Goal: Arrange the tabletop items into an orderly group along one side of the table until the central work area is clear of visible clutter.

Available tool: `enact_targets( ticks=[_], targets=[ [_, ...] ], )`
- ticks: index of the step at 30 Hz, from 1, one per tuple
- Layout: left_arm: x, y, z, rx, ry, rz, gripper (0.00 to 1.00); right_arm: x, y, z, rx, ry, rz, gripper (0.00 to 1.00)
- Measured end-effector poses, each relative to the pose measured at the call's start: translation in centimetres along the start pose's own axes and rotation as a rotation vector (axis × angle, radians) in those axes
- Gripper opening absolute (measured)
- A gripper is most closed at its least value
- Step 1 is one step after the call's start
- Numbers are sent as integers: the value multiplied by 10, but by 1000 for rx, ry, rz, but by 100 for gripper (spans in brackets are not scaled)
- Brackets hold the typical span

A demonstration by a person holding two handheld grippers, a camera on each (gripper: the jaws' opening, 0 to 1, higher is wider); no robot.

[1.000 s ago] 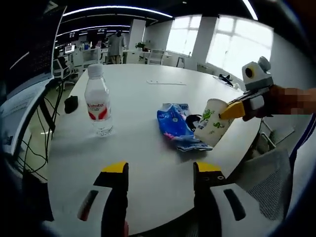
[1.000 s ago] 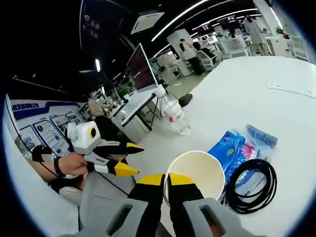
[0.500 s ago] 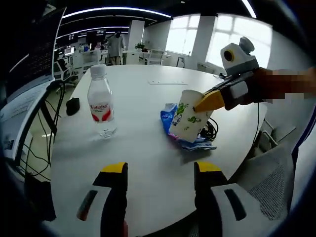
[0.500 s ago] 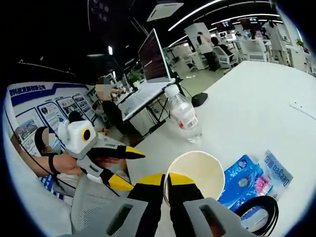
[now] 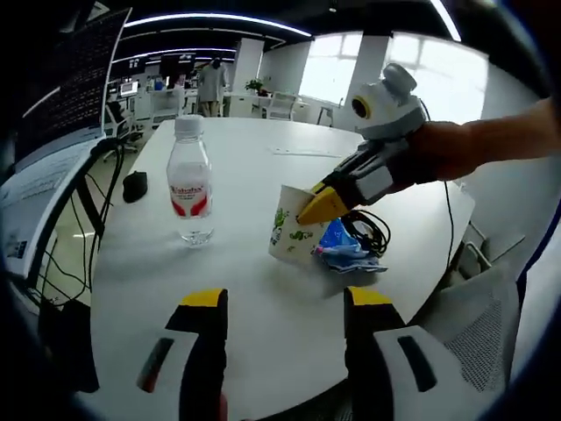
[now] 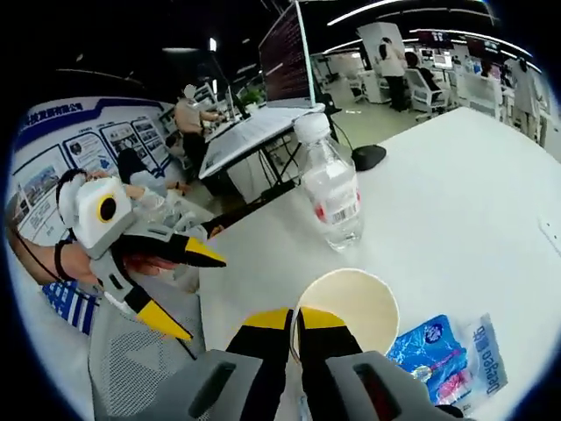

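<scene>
A white paper cup with green print (image 5: 292,233) hangs tilted just above the white round table (image 5: 263,289), my right gripper (image 5: 314,209) shut on its rim. In the right gripper view the jaws (image 6: 296,317) pinch the cup's near rim (image 6: 351,303), and the cup's inside looks empty. A clear water bottle with a red label (image 5: 191,189) (image 6: 331,189) stands upright to the cup's left. A blue packet (image 5: 346,250) (image 6: 438,346) and a black cable coil (image 5: 375,230) lie right behind the cup. My left gripper (image 5: 285,303) (image 6: 195,296) is open and holds nothing, near the table's front edge.
A black mouse (image 5: 134,186) (image 6: 368,158) lies beyond the bottle near the table's edge. A grey mesh chair (image 5: 473,324) stands at the right. Desks with monitors (image 6: 289,53) and people are beyond the table.
My right gripper has carried the cup leftward over the blue packet, closer to the bottle. The left gripper has stayed open in place.
</scene>
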State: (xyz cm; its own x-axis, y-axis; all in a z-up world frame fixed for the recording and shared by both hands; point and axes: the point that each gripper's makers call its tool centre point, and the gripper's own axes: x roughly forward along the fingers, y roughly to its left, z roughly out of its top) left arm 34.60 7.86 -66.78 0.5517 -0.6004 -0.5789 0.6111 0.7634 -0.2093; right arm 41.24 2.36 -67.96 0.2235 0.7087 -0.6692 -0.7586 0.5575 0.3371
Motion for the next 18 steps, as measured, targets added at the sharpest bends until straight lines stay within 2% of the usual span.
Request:
enact_targets(
  ticks=[6, 12, 18],
  targets=[
    [-2, 5, -1, -17, -6, 6, 53, 13, -8, 1, -51, 52, -16, 0],
    [-5, 12, 3, -36, -24, 15, 53, 22, -7, 13, -57, 49, -22, 0],
    [-5, 16, 6, -28, -28, 17, 53, 31, -19, 17, -132, 90, -53, 0]
  ],
)
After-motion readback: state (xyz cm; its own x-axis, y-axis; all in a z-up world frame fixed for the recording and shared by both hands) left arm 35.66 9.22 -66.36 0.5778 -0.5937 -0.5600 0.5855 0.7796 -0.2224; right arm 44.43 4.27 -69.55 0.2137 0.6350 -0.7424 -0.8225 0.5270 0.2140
